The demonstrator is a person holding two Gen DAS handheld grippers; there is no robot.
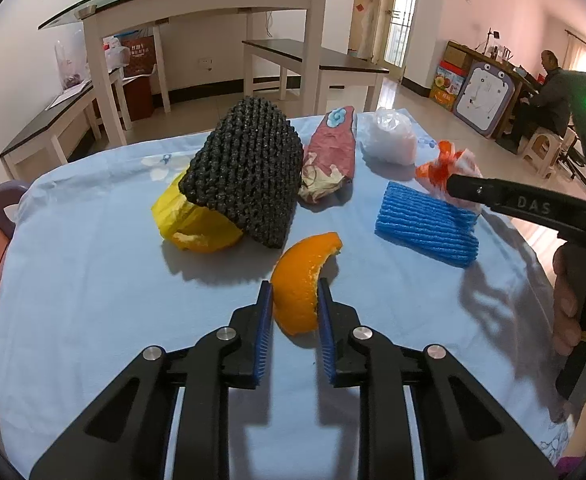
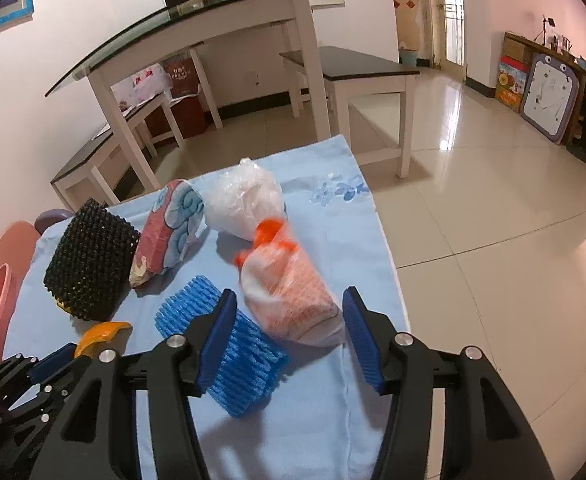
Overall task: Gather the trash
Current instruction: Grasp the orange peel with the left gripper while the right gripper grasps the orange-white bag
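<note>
Black foam net (image 1: 245, 172) stands just behind orange peel (image 1: 303, 280)

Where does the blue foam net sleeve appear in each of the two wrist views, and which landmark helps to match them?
Left wrist view: the blue foam net sleeve lies right of centre, beyond the orange peel.
Right wrist view: the same sleeve lies low in the centre, partly behind the right gripper's left finger.
Shared landmark: the black foam net, left of the sleeve in both views.
</note>
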